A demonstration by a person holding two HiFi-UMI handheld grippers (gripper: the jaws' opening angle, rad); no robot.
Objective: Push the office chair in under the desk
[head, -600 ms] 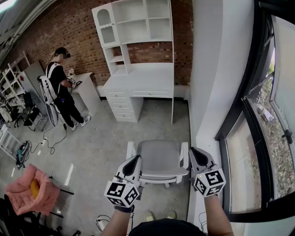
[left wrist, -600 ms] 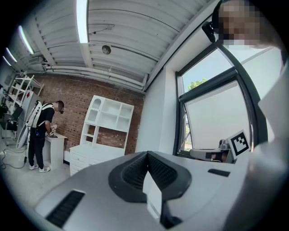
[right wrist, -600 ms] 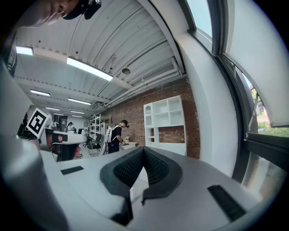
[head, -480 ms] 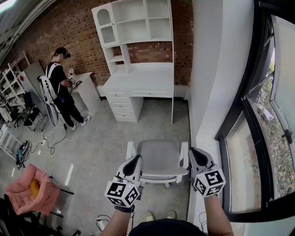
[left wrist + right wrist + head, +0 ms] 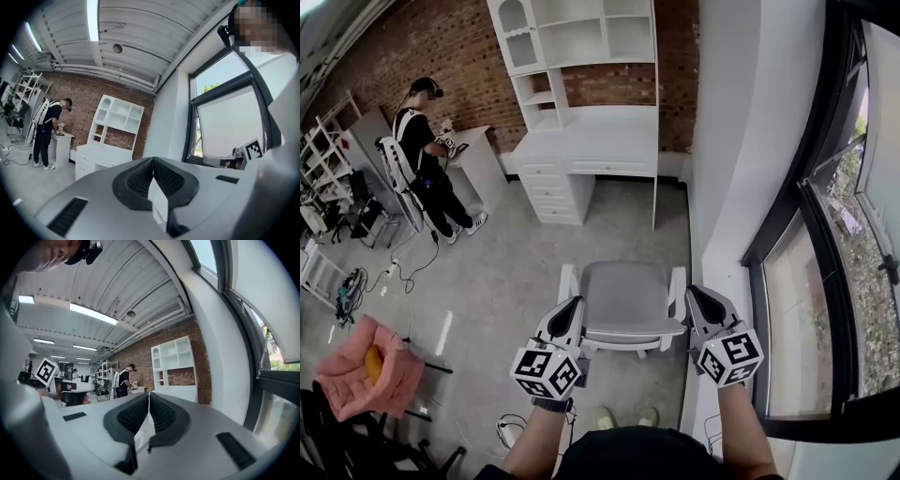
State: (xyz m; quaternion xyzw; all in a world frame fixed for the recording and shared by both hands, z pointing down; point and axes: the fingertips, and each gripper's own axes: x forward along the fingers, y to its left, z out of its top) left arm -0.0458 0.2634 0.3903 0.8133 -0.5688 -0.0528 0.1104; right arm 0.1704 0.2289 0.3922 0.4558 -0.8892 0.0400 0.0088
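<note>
While both pairs of jaws are pressed fully together, holding nothing, I keep the left gripper [image 5: 572, 309] and right gripper [image 5: 694, 295] level at the rear corners of the grey office chair [image 5: 626, 302], lower centre of the frame. Closed tips make blunt pushers, which I judge is why they flank the chair rather than grasp it; whether they touch it I cannot tell. The chair stands well apart from the white desk [image 5: 600, 145] at upper centre, against the brick wall [image 5: 450, 56]. The push is not yet done. A person [image 5: 422, 159] works at upper left, clear of the path.
</note>
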